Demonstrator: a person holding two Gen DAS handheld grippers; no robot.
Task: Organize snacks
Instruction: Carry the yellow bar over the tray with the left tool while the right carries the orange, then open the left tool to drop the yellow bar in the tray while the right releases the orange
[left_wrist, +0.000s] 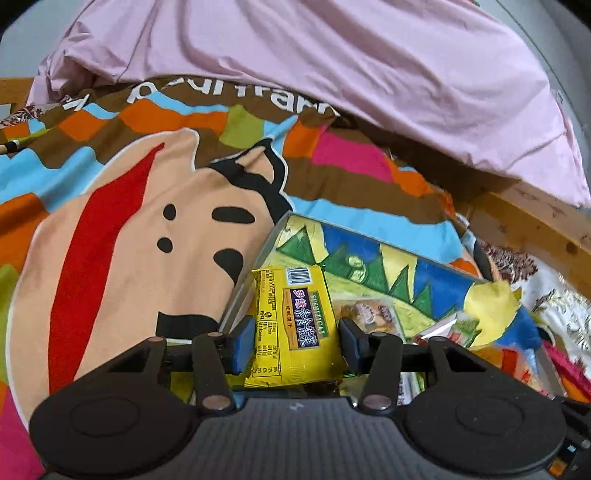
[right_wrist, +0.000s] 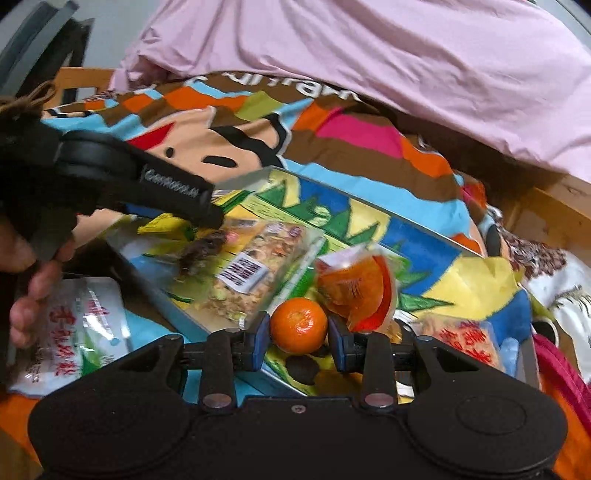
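Left gripper (left_wrist: 297, 341) is clamped on a yellow foil biscuit packet with a barcode and purple label (left_wrist: 293, 325) — blue pads pressing on both long edges, packet held over the near-left corner of the box.

Right gripper (right_wrist: 298, 334) is clamped on a small round orange mandarin (right_wrist: 298, 325), pads touching its left and right sides. It hangs just over the near edge of the same box.

The box is a shallow clear-walled tray with a colourful painted lining of green triangles, blue and yellow (right_wrist: 369, 210). It sits on a bedspread with a cartoon face print in orange, blue and brown blocks (left_wrist: 129, 240). Inside the tray, from the right wrist view:
- a clear bag of mixed nuts or grain with a white barcode sticker (right_wrist: 243, 273), left of centre, blurred
- a clear pouch with orange contents (right_wrist: 354, 291), just right of and behind the mandarin
- a pack with red lettering (right_wrist: 465, 339) in the near-right corner, partly hidden

Outside the tray, near left, a white packet with red characters (right_wrist: 74, 325) lies on the bedspread, beside the person's fingers (right_wrist: 26, 314) that carry the left gripper.

Far side — a crumpled pink sheet (left_wrist: 332, 62) piled over the bedspread. A wooden bed rail (left_wrist: 535, 218) runs along the right.
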